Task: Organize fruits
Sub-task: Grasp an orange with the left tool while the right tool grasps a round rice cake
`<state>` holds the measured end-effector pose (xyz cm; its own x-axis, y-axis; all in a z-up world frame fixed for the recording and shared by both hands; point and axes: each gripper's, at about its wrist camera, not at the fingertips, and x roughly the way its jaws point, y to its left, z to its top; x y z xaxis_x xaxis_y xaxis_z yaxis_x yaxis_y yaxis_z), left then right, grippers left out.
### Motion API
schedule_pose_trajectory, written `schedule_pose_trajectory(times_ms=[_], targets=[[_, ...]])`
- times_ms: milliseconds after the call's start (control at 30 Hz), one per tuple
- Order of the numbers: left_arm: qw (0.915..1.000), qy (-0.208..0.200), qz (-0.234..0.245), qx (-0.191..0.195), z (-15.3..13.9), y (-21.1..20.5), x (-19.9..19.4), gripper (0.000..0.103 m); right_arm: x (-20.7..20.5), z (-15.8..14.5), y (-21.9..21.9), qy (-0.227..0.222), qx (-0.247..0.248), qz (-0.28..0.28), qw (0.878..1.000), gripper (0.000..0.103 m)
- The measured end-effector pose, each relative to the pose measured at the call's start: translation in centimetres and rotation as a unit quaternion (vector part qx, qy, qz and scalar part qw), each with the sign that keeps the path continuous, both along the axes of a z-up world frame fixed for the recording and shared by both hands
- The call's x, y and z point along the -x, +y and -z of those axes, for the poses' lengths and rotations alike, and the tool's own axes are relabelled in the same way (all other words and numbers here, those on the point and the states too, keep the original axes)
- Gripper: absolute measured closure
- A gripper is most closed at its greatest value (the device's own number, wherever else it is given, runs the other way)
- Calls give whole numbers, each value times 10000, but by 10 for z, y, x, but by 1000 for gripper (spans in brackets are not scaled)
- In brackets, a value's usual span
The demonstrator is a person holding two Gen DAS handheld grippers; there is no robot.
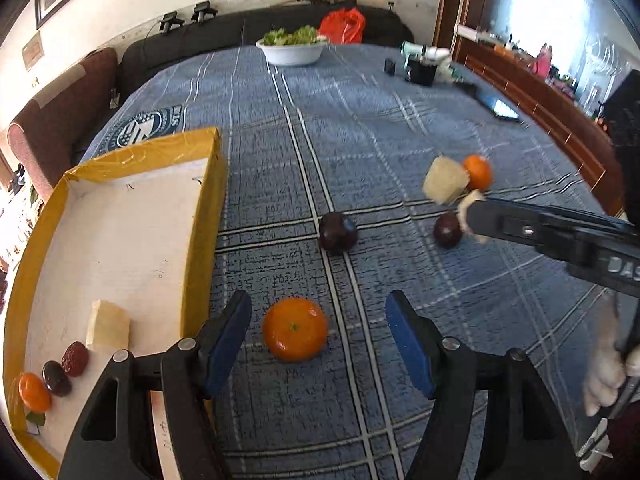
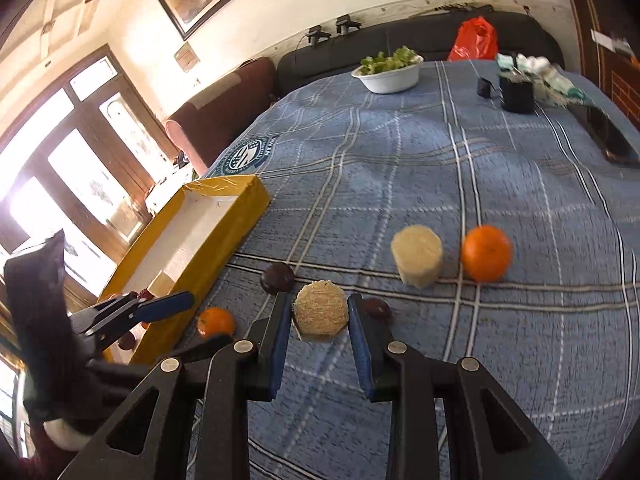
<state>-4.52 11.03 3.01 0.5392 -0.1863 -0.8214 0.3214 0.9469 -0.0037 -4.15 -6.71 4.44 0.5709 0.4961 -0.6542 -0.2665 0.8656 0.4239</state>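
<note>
My left gripper (image 1: 317,304) stands open astride an orange (image 1: 295,328) on the blue checked cloth, its pads clear of the fruit. Beside it lies a yellow box (image 1: 200,220) holding a pale chunk (image 1: 108,326), a red date (image 1: 75,358), a dark plum (image 1: 56,378) and an orange (image 1: 34,392). My right gripper (image 2: 319,300) is shut on a pale fibrous chunk (image 2: 320,312). Around it lie two dark plums (image 2: 277,277) (image 2: 378,307), another pale chunk (image 2: 417,254) and a second orange (image 2: 486,253). One of the left gripper's fingers (image 2: 166,306) shows by the box (image 2: 224,232).
A white bowl of greens (image 1: 294,52) and a red bag (image 1: 342,26) sit at the far end. A black cup with clutter (image 1: 420,70) and a phone (image 1: 500,108) lie far right. A gloved hand (image 1: 604,360) holds the right gripper. Sofas border the table.
</note>
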Motion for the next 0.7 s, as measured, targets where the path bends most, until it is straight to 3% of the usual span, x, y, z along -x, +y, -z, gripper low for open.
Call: schedule_pose_trajectory(times_ms=[133, 233, 267, 300, 333, 400, 700], targets=[[9991, 124, 31, -406, 14, -9, -5, 34, -1, 10, -12, 117, -206, 41, 9997, 71], [9986, 154, 88, -500, 16, -17, -4, 35, -1, 14, -14, 154, -276, 30, 9995, 71], [9984, 126, 60, -543, 16, -18, -3, 38, 0, 14, -15, 158, -290, 20, 9995, 71], [9982, 62, 0, -594, 15, -18, -3, 53, 1, 14, -15, 153, -291, 17, 9995, 71], [9984, 57, -46, -556, 14, -17, -2, 69, 3, 14, -15, 140, -291, 14, 9995, 71], [9995, 125, -89, -276, 12, -11, -2, 69, 5, 12, -16, 120, -287, 22, 9995, 71], [9977, -315, -460, 398, -20, 21, 30, 69, 27, -9, -5, -68, -102, -22, 9999, 71]])
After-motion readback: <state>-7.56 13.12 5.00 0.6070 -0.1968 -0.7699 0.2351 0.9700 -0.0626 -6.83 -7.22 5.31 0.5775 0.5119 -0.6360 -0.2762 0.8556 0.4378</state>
